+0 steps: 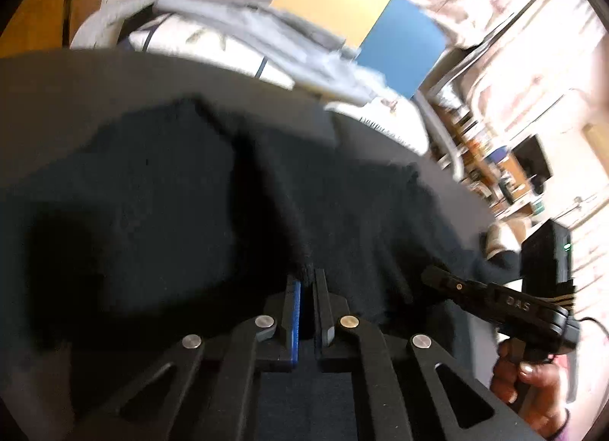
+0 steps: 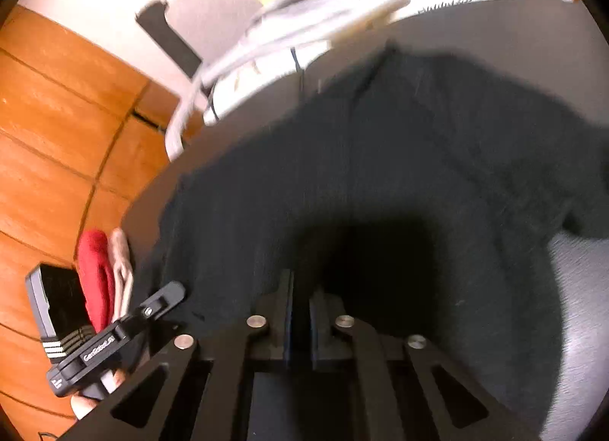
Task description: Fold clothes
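On the grey table [image 1: 95,79], both the left gripper [image 1: 307,281] and right gripper [image 2: 302,288] pinch the black garment's [image 1: 171,193] near edge, the cloth extending forward, away from them.

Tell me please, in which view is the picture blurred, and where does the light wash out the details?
Left wrist view: the white clothes pile is smeared by motion blur, and the room at right is overexposed. Right wrist view: the black garment blurs at its edges, and a deep shadow hides detail ahead of the fingers.
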{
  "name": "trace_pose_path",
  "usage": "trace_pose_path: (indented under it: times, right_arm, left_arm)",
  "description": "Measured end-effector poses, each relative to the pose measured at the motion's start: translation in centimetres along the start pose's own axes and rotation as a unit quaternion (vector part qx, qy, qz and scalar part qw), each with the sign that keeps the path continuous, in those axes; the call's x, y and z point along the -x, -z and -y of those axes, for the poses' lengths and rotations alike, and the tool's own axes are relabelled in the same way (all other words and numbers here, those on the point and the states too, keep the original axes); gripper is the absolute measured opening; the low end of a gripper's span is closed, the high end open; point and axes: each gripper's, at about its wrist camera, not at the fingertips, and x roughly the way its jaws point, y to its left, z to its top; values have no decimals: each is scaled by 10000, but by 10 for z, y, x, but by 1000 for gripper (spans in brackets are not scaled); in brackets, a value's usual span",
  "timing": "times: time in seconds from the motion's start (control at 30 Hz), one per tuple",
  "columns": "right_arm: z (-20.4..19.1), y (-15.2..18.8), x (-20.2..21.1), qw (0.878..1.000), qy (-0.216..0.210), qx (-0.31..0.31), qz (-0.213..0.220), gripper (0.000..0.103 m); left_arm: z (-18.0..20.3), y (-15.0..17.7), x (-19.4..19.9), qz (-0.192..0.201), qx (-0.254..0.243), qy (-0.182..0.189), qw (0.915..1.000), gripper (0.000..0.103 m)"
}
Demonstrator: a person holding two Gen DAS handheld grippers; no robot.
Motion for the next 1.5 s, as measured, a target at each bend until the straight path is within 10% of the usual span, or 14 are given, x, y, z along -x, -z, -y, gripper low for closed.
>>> trace_pose_path:
  times: [0.33,0.5,0.73,0.87,0.93,1.1,1.27,1.33,1.4,1.5]
  right_arm:
    - [19,18,-3,9993,327,-58,-151,7]
    - [14,11,28,9942,788,182,705,26]
    - [-30,-49,-5,9858,849,1116,920,26]
    - [-41,-68,-45,9757,1235,1715,570,26]
    - [-40,-72,-55,9673,1582,1907,545,26]
    - [-16,-71,-42,9594,2147,1571,935,24]
    - [-9,-35,26,8808,3868,1452,2313,38]
    - [9,-29,39,8576,4392,1511,2208,38]
    - [40,-30,68,8750,4264,1161,1975,31]
    - [91,-32,134,9283,2882,202,2342,30]
  left_arm:
    - [-16,23,-21,-275,-240,-642,9973,6]
    - [-16,16,0,325,-75,-645,9974,9]
    - [24,-18,-37,670,-453,-1037,9913,72]
    - [24,-18,-78,325,-847,-1695,9814,80]
    - [15,-12,-83,359,-960,-1740,9794,103]
    - [10,-10,-83,415,-977,-1714,9795,103]
    - [12,-6,-78,450,-981,-1697,9796,103]
    - [15,-8,-80,448,-984,-1706,9794,103]
    - [16,-8,-79,446,-979,-1704,9795,103]
    - [17,-8,-79,444,-976,-1701,9796,103]
